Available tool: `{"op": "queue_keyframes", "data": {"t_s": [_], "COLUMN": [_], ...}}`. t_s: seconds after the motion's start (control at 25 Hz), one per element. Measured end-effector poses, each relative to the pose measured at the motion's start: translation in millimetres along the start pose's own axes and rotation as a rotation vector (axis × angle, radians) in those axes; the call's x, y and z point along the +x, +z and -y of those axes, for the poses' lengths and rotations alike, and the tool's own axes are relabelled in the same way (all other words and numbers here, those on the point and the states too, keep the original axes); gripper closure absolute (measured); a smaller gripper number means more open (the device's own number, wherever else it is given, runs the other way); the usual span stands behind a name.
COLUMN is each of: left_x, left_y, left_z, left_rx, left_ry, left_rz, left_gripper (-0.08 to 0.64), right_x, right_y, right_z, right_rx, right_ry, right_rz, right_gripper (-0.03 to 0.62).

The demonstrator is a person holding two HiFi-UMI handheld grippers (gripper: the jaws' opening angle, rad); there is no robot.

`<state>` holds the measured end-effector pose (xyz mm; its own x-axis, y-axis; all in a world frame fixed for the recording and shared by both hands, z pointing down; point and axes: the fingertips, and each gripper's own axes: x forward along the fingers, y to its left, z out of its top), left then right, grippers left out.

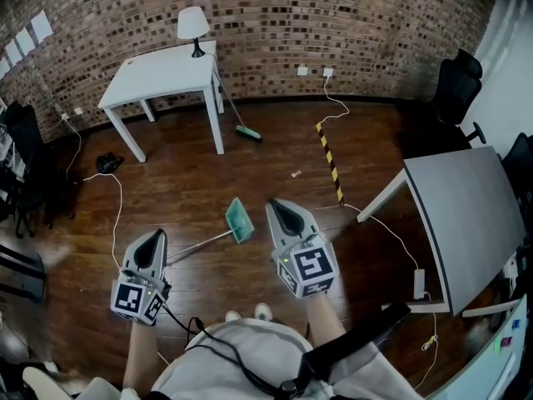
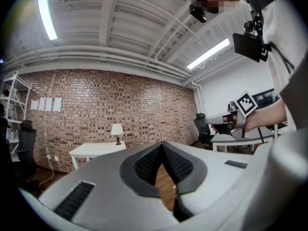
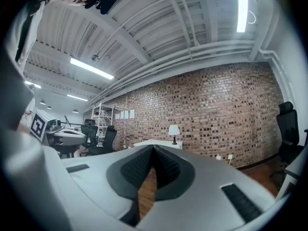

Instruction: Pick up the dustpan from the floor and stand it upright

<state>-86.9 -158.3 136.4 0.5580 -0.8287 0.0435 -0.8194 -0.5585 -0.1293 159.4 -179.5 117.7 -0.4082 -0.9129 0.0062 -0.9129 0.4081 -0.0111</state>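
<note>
Head view: dustpan (image 1: 240,221) lying flat on wooden floor (image 1: 187,182) at frame centre, between left gripper (image 1: 156,238) and right gripper (image 1: 280,208); both clenched tight, gripping nothing, lower frame.

Bright overhead strip lighting, heavy fisheye bending

Ceiling tube lights (image 2: 46,11) blew out to white glare in both gripper views, whose corners fell away to black. Close to the lens, the left gripper (image 2: 162,144) and right gripper (image 3: 153,148) looked soft and out of focus. The head view was dimmer: the wooden floor (image 1: 275,140) carried a dull sheen, soft shadow lay under the white table (image 1: 166,73), and the brick wall (image 1: 358,15) bowed.
</note>
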Motion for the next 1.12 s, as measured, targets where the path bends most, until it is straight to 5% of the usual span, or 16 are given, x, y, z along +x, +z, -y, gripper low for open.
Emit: {"op": "queue_keyframes", "data": {"t_s": [0.44, 0.56, 0.64, 0.72, 0.84, 1.12], "left_x": [-19.7, -23.9, -26.8, -27.5, -28.3, -30.5], "left_y": [-11.6, -6.1, -5.2, -12.3, -32.6, -134.2], "left_z": [-23.6, -22.0, -20.2, -23.8, -39.7, -86.9], "left_rx": [-0.039, -0.091, -0.126, -0.196, -0.348, -0.77], "left_ry": [-0.007, -0.07, -0.125, -0.165, -0.175, -0.025], "left_rz": [-0.005, 0.051, 0.075, 0.07, 0.042, -0.017], "left_gripper": [0.552, 0.537, 0.514, 0.44, 0.324, 0.235], "right_x": [12.9, 19.6, 26.5, 34.2, 48.1, 94.8], "right_y": [-3.4, -11.9, -18.2, -22.3, -27.7, -73.8], "right_z": [-32.0, -40.8, -51.7, -63.5, -77.8, -71.1], "right_rx": [0.015, 0.041, 0.036, 0.014, -0.013, 0.001], "right_ry": [0.018, 0.064, 0.124, 0.182, 0.252, 0.346], "right_rz": [-0.032, -0.067, -0.103, -0.134, -0.185, -0.396], "right_gripper": [0.604, 0.561, 0.459, 0.355, 0.326, 0.273]}}
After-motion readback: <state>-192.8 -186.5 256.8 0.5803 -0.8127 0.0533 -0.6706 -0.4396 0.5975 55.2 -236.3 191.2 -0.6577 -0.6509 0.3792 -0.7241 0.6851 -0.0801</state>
